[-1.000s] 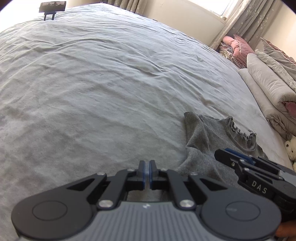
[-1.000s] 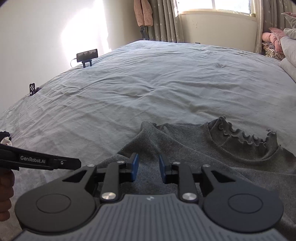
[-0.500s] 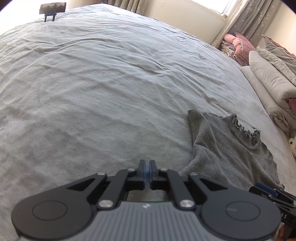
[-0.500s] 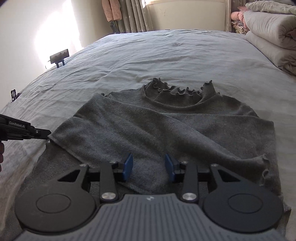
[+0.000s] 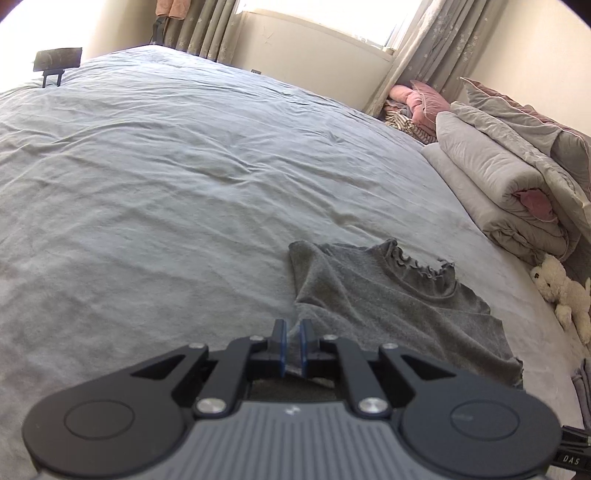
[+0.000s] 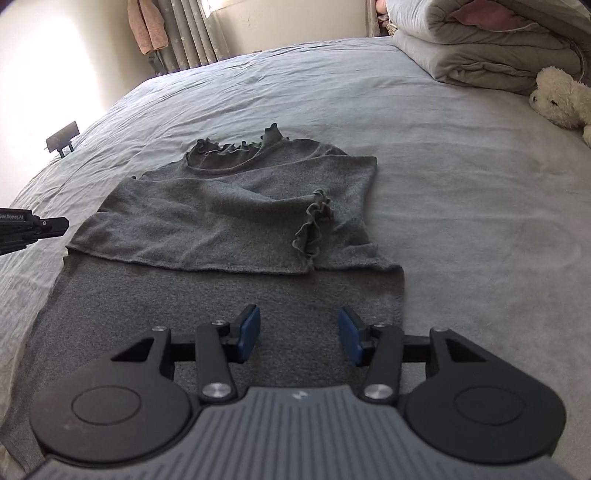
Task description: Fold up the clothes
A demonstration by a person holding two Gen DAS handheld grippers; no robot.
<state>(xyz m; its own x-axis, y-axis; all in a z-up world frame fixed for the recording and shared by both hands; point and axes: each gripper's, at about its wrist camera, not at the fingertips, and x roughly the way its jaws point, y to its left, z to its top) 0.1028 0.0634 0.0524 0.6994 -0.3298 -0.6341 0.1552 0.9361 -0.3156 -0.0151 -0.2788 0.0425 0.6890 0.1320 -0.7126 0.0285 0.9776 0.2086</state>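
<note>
A wrinkled grey bed (image 5: 155, 192) carries the grey top (image 6: 236, 221); left hand-held gripper (image 5: 291, 347) pinches its edge, right hand-held gripper (image 6: 298, 334) gapes empty; curtains (image 5: 436, 40) far

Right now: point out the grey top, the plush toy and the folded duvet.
grey top (image 6: 229, 221): right wrist view, folded-over sleeve panel.
plush toy (image 6: 561, 98): right wrist view, its head.
folded duvet (image 5: 491, 173): left wrist view, top of the roll.

Bright window (image 5: 332, 22) daylight, blown-out wall glare, fisheye-warped edges, sharp focus
</note>
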